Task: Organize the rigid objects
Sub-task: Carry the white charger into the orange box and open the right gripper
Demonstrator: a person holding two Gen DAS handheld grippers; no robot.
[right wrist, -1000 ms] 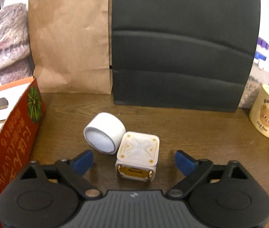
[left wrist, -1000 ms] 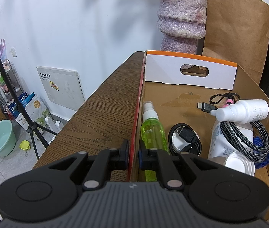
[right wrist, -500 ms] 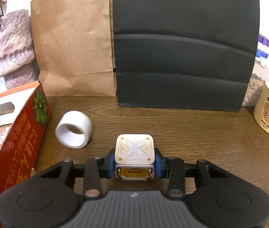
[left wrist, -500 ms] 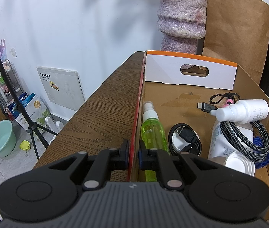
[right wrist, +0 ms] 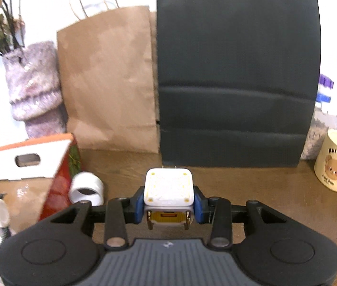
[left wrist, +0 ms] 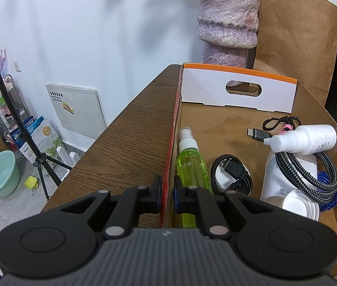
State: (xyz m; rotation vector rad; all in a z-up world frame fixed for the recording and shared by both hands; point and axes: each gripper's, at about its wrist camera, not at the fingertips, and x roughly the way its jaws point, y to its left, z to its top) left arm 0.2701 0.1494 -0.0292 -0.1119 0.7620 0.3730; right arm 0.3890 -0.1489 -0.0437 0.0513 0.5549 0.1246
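Along the near wall of the cardboard box (left wrist: 228,128), the left gripper (left wrist: 167,195) is clamped tight on the red-printed side panel, one pad outside and one inside, steadying it on the tabletop (left wrist: 125,147). Inside lie a green spray bottle (left wrist: 191,164), a coiled black cable (left wrist: 232,174), a white bottle (left wrist: 309,139) and a braided cable (left wrist: 311,174).

In the right wrist view, the right gripper (right wrist: 168,206) has just closed on the white cube charger (right wrist: 168,188), its blue pads pressing the two opposite flat sides, and holds it above the tabletop (right wrist: 251,186), to the right of the box. A white tape roll (right wrist: 87,187) lies just beside the box's outer wall. The charger looks hard, compact and fairly light; its smooth plastic could slip, so the flat sides suit the grip better than the rounded corners or the end with the metal prongs.
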